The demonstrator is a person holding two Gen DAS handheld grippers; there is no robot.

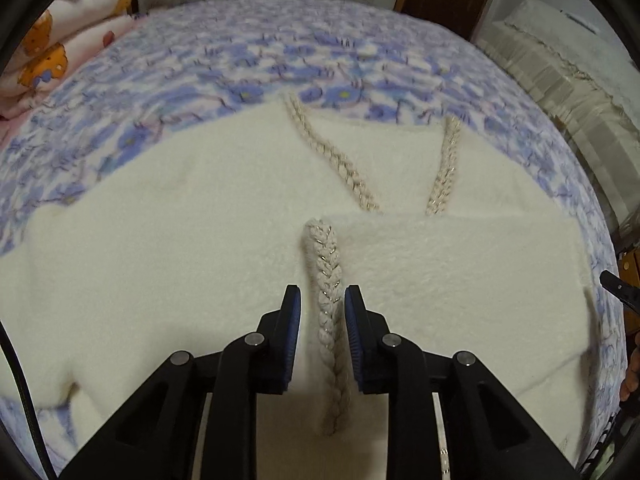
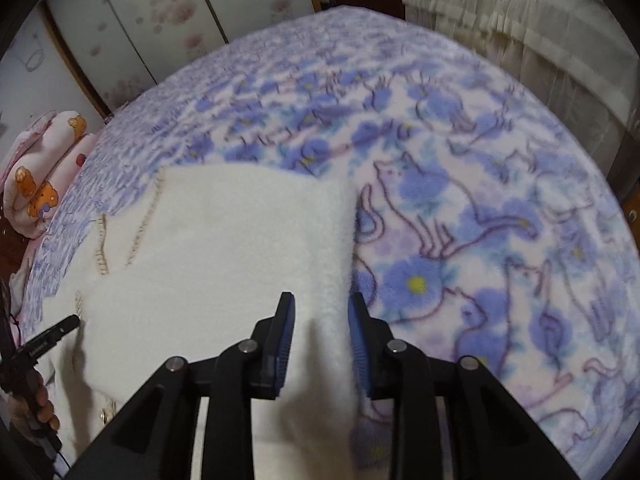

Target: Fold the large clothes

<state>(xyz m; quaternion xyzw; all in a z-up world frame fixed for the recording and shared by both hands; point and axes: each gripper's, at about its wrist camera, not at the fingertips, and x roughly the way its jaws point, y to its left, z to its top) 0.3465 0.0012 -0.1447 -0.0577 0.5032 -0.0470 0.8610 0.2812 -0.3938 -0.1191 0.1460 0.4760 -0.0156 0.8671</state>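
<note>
The left gripper point(image 1: 322, 294) points down at a white fluffy sweater point(image 1: 168, 248). Its jaws are apart. A braid point(image 1: 329, 320) on the sweater runs between them, and the pads do not press on it. The right gripper point(image 2: 321, 303) is over the sweater's right edge point(image 2: 344, 240). Its jaws are apart too, with the soft folded edge between them, not pinched. The sweater lies flat on a bed point(image 1: 240, 64) with a blue flower blanket point(image 2: 480, 220). One part is folded over the middle. Two more braids point(image 1: 332, 160) run up to the neck. A pink quilt point(image 1: 60, 40) with bears sits at the far left corner of the bed. Closet doors point(image 2: 160, 8) stand behind the bed.
</note>
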